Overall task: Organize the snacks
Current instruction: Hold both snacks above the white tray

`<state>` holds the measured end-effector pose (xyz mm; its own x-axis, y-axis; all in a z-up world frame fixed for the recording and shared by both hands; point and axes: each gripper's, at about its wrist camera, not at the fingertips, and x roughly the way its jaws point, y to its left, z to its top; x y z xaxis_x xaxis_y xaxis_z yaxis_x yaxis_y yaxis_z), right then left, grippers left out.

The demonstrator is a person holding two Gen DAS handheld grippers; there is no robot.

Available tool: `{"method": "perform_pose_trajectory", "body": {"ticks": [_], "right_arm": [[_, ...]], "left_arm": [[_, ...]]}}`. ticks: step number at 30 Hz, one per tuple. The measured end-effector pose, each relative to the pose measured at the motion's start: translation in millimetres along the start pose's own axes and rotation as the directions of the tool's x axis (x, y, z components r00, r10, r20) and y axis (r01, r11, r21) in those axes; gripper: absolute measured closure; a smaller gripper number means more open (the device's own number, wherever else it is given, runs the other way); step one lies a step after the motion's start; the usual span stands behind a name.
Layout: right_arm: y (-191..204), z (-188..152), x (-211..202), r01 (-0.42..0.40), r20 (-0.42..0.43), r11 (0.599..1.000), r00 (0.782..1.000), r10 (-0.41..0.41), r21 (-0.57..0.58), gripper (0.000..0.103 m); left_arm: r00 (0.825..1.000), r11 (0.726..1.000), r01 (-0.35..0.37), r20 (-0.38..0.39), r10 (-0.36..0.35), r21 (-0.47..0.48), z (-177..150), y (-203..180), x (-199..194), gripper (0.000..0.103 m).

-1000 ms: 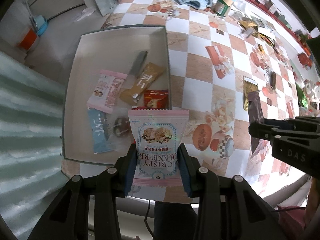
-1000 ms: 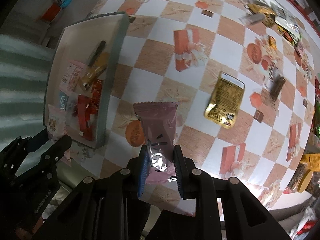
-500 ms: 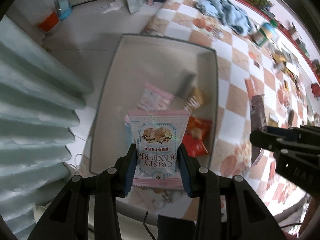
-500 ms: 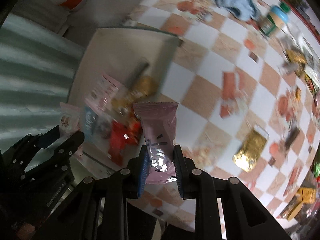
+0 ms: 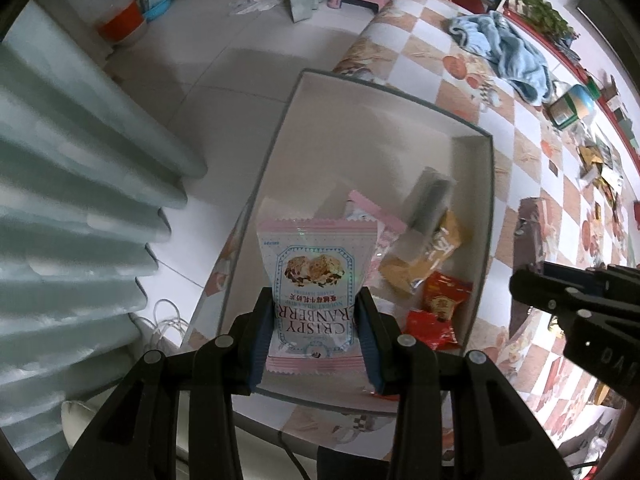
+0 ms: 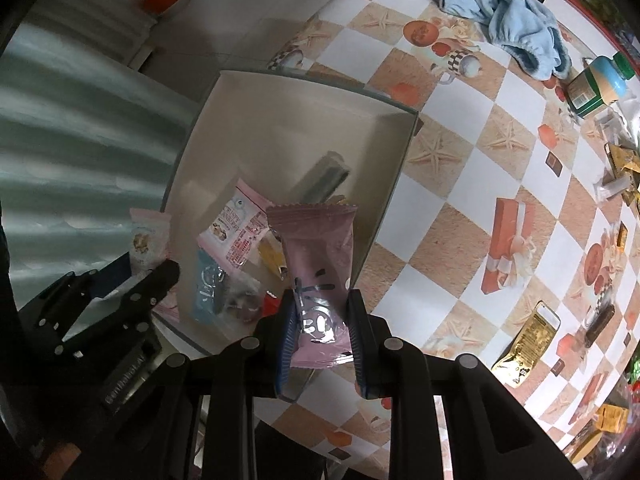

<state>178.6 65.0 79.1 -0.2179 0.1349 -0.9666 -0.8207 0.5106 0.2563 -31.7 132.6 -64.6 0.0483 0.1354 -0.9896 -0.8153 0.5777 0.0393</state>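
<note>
My left gripper (image 5: 316, 332) is shut on a pink-and-white Crispy Cranberry packet (image 5: 314, 280), held above the near end of the grey box (image 5: 280, 128). My right gripper (image 6: 322, 336) is shut on a mauve snack packet (image 6: 316, 264), held over the box's near right wall (image 6: 394, 184). The box holds several snacks: a pink packet (image 6: 240, 228), a dark bar (image 6: 326, 176), a gold packet (image 5: 424, 264), red packets (image 5: 440, 300) and a blue packet (image 6: 206, 288). The right gripper (image 5: 576, 300) shows at the right of the left wrist view, and the left gripper (image 6: 120, 292) at the lower left of the right wrist view.
The box stands at the left edge of a checkered tablecloth (image 6: 460, 160). A blue towel (image 6: 508, 12) and a green-lidded jar (image 6: 596, 84) lie far back. A gold packet (image 6: 528, 334) and other loose snacks (image 6: 620, 168) lie to the right. Floor and a curtain (image 5: 80, 184) are left.
Both grippers have swung left from over the table to over the box, each still holding its packet. The box now fills the middle of both views.
</note>
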Motion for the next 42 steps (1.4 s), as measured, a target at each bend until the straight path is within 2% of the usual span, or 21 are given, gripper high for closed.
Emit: {"method": "perform_pose_trajectory", "body": {"ticks": [10, 16, 27, 42], "right_arm": [[-6, -4, 4, -0.005, -0.009, 1.000, 1.000, 0.005, 0.013, 0.077], [-12, -17, 5, -0.010, -0.022, 1.000, 1.000, 0.011, 0.027, 0.077], [-27, -38, 17, -0.005, -0.068, 0.998, 0.998, 0.009, 0.066, 0.077], [-23, -37, 15, -0.007, -0.061, 0.998, 0.998, 0.011, 0.059, 0.077]], "left_arm": [[1.000, 0.999, 0.002, 0.011, -0.001, -0.034, -8, 27, -6, 0.060], [1.000, 0.999, 0.001, 0.004, -0.001, -0.038, -23, 36, -8, 0.060], [0.998, 0.999, 0.012, -0.055, -0.014, -0.039, -48, 26, 5, 0.060], [0.998, 1.000, 0.029, -0.050, -0.030, -0.010, -46, 7, 3, 0.060]]}}
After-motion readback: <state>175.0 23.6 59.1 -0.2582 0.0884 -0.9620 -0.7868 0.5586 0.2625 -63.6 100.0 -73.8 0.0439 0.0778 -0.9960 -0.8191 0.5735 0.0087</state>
